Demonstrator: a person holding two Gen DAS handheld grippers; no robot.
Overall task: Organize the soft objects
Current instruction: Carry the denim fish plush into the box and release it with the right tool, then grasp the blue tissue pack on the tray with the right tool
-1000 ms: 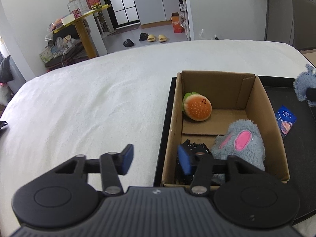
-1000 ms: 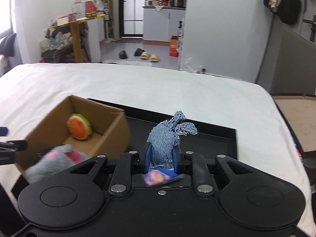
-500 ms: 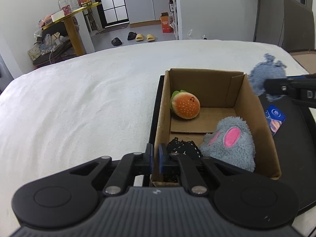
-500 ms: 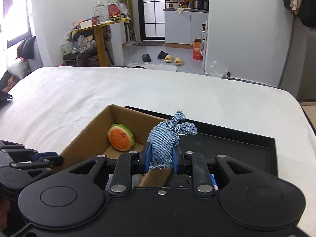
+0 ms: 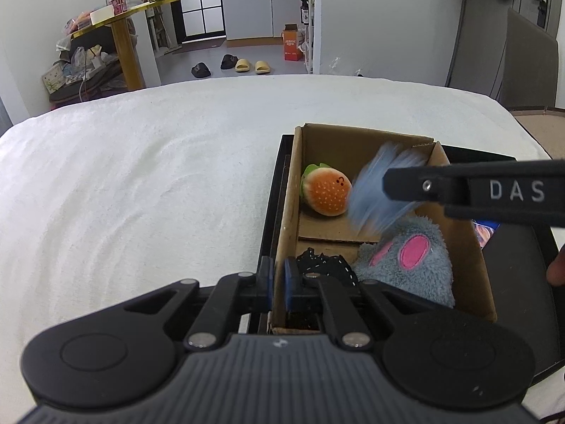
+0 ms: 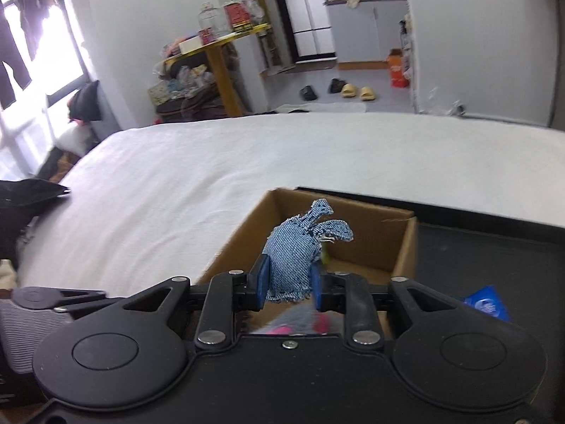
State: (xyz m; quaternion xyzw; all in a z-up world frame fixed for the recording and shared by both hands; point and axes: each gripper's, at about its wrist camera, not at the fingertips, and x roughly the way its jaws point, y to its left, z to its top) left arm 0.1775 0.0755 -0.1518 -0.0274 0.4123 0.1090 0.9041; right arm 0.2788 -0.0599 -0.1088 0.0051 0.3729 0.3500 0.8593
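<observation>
We see R gripper (image 6: 287, 284) pinching denim scrap (image 6: 300, 258) mid-frame, over cardboard box (image 6: 402, 258). L gripper (image 5: 278, 284) fingers clamp box wall, lower center; burger plush (image 5: 326, 192) inside.

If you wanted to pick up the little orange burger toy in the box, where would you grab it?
Grip the round orange plush burger across its bun, coming straight down from above. It lies on its side at the far left corner of the brown cardboard box, whose walls block any sideways approach, and its soft dome should squash between the fingers.
</observation>
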